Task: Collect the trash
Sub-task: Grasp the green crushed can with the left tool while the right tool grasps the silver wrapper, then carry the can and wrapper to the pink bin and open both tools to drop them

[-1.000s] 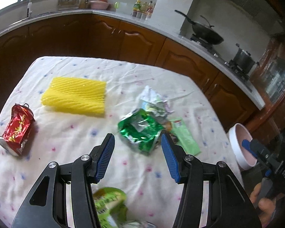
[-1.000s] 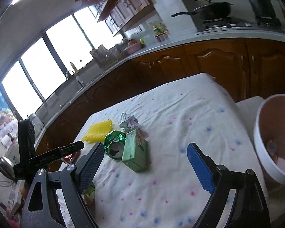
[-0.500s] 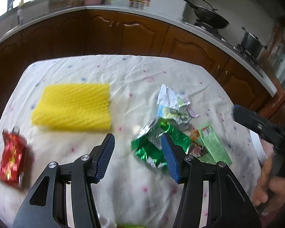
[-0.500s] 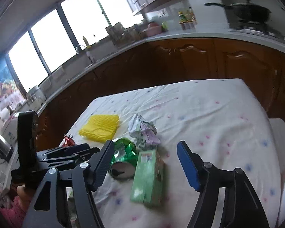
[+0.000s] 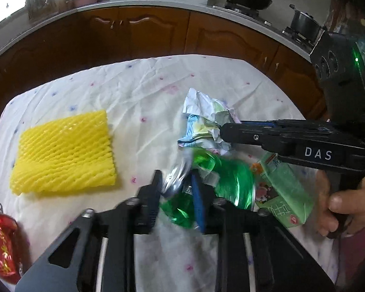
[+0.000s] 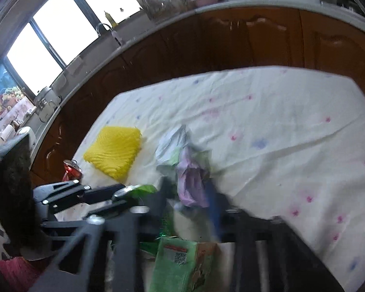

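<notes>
Both grippers are at the trash cluster near the middle of the white spotted tablecloth [image 5: 138, 97].

Left gripper [image 5: 175, 194]: fingers drawn close, pinching the silvery torn edge of the crumpled green foil wrapper [image 5: 221, 172]. The wrapper is blurred, so whether it has left the cloth I cannot tell.

Right gripper [image 6: 189, 194]: fingers narrowed around the crumpled paper wad [image 6: 182, 150], which lies just beyond the wrapper. The view is smeared; the grip looks closed on the paper, but I cannot tell how firm it is.

Green drink carton [image 5: 282, 189] lies flat, touching the wrapper's right side. Yellow foam net [image 5: 63, 150] sits apart to the left; crushed red can [image 5: 2, 241] at the near-left edge. No bin is in view.

Doing the step well (judgement): foil and paper are light and springy. Bite deep into the bulk, not a loose flap. Lift each straight up so the pieces separate without dragging the carton or rucking the cloth. Keep the two tools from crossing.

Change over the last second: both grippers were spread wide and hovering short of the pile; they have since advanced and closed. The white bucket to the right of the table has dropped out of both views.
</notes>
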